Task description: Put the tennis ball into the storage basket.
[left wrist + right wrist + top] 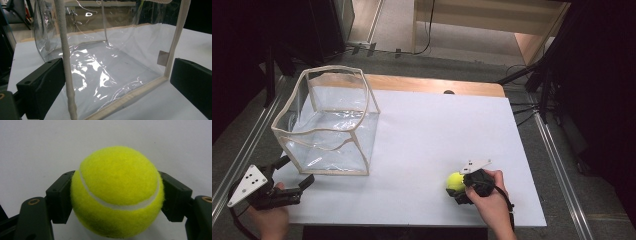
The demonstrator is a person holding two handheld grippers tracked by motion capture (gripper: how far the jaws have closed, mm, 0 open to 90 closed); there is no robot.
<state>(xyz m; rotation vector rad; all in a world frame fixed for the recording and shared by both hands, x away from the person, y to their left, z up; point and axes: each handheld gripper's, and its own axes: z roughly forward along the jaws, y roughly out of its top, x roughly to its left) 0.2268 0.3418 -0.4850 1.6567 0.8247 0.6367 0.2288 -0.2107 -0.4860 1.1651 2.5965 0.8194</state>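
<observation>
Tennis ball point(117, 192): bright yellow-green felt, crossed by one curved white seam.
Right gripper point(117, 197): black jaws, with a brass-coloured ring seen on each arm; a pale grey plate is carried on top in the high view.
Left gripper point(117, 82): matte black jaws; its grey plate is dotted with small black holes in the high view.
Clear box point(332, 125): see-through plastic walls streaked with white glare, edged all round in cream fabric trim.
Table point(437, 130): covered in plain white, with a strip of light brown wood shown along the far edge.
</observation>
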